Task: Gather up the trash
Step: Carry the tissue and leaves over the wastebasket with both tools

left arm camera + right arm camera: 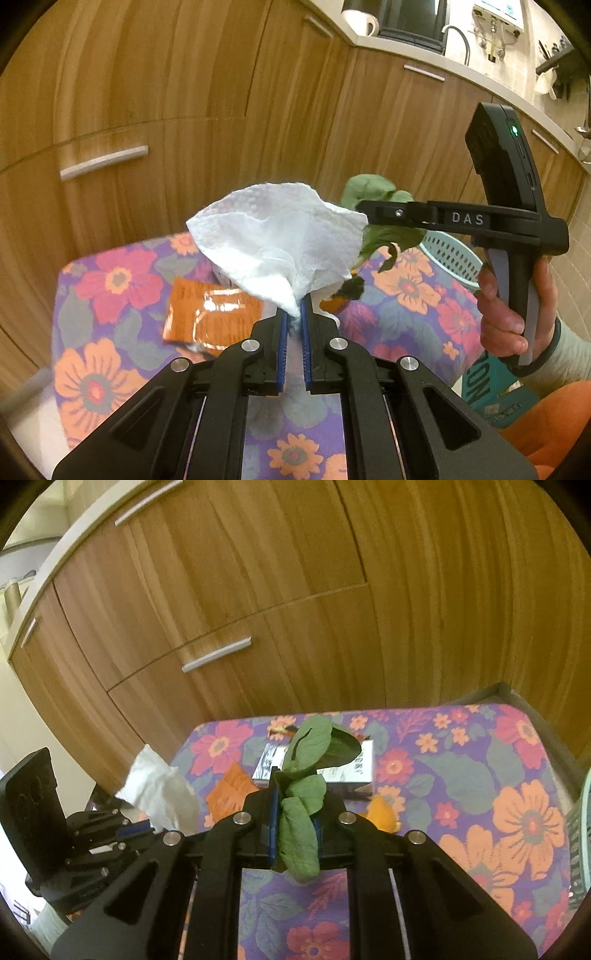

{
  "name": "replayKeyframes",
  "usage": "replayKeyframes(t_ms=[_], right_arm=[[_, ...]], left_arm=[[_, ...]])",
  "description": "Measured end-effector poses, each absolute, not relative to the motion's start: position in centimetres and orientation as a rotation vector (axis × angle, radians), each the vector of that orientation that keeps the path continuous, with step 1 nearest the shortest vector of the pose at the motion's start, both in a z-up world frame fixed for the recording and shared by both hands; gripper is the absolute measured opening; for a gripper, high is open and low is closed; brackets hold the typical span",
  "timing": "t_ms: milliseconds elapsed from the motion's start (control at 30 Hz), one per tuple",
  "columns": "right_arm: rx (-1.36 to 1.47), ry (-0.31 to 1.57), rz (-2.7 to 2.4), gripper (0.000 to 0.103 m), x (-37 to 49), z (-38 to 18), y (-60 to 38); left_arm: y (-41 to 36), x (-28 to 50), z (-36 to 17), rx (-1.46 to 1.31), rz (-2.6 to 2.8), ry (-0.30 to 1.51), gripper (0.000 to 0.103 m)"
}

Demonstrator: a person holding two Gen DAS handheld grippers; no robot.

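Left wrist view: wooden cabinets [184, 92] behind; flowered surface [110, 369] below. Basket [454, 258] at 3 o'clock of the surface. Left claw [293, 314] clenched on a white paper napkin [277, 236], held above the surface. Right claw [295, 801] clenched on green leaves [303, 797], also aloft. Box [354, 771], orange packet [214, 317] and orange peel [384, 816] lie on the surface.

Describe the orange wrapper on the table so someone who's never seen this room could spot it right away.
Find the small table with the purple floral tablecloth in front of the wooden cabinets. The orange wrapper lies flat on it, beside a white printed box. It is the only shiny, crinkled plastic packet, unlike the rounded orange peel nearby.
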State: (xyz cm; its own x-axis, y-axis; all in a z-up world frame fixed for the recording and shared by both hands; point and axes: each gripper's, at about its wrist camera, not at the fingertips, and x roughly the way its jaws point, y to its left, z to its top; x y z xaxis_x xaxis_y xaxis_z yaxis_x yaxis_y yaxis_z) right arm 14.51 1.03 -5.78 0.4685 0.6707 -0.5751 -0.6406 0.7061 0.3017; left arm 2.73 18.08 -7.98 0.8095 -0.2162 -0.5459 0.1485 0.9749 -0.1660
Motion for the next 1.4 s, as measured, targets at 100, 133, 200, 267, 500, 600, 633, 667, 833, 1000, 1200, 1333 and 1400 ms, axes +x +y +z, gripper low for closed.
replayKeyframes(t_ms=[100,133,200,267,500,600,633,667,833,1000,1200,1333,1400], right_arm=[[0.076,0.694,0.782,0.011,14.8,-4.6,-0.9],[0.083,0.685,0.772,0.011,14.9,-4.3,-1.5],[0.107,0.664,0.738,0.011,15.3,-3.7,-3.3],[0.128,0.65,0.703,0.011,15.9,-3.3,-5.2],[0.144,0.611,0.546,0.011,17.9,-3.0,-12.2],[0.143,0.599,0.484,0.011,18.4,-3.0,-15.3],[0.142,0.598,0.465,0.011,18.6,-3.1,-16.3],[0.143,0.598,0.44,0.011,18.8,-3.2,-17.6],[0.134,0.618,0.315,0.011,19.9,-4.0,-23.5],[0.145,0.637,0.178,0.011,21.0,-5.6,-30.0],[0.186,0.712,0.056,0.011,23.1,-9.7,-36.4],[0.197,0.779,0.029,0.011,24.5,-12.4,-38.4],[0.23,0.818,0.02,0.012,25.1,-13.7,-39.1]], left_arm=[[17.8,3.4,-6.7,-0.097,-0.201,0.581,0.005],[17.5,3.7,-6.1,-0.088,-0.207,0.575,0.005],[16.9,4.8,-5.3,-0.07,-0.224,0.565,0.005],[16.2,5.7,-4.5,-0.062,-0.24,0.556,0.005],[10.8,10.6,-2.5,-0.047,-0.348,0.539,0.005],[6.7,13.3,-2.7,-0.049,-0.406,0.547,0.005],[5.7,14.1,-2.8,-0.055,-0.42,0.552,0.005],[4.3,15.2,-3.0,-0.064,-0.441,0.559,0.005],[-2.5,19.9,-4.1,-0.04,-0.484,0.609,0.005],[-10.1,23.6,-5.7,0.008,-0.564,0.67,0.005],[-18.4,28.0,-8.9,0.017,-0.623,0.77,0.005],[-22.8,29.9,-11.8,0.038,-0.632,0.827,0.005],[-23.8,30.6,-13.1,-0.002,-0.631,0.86,0.006]])
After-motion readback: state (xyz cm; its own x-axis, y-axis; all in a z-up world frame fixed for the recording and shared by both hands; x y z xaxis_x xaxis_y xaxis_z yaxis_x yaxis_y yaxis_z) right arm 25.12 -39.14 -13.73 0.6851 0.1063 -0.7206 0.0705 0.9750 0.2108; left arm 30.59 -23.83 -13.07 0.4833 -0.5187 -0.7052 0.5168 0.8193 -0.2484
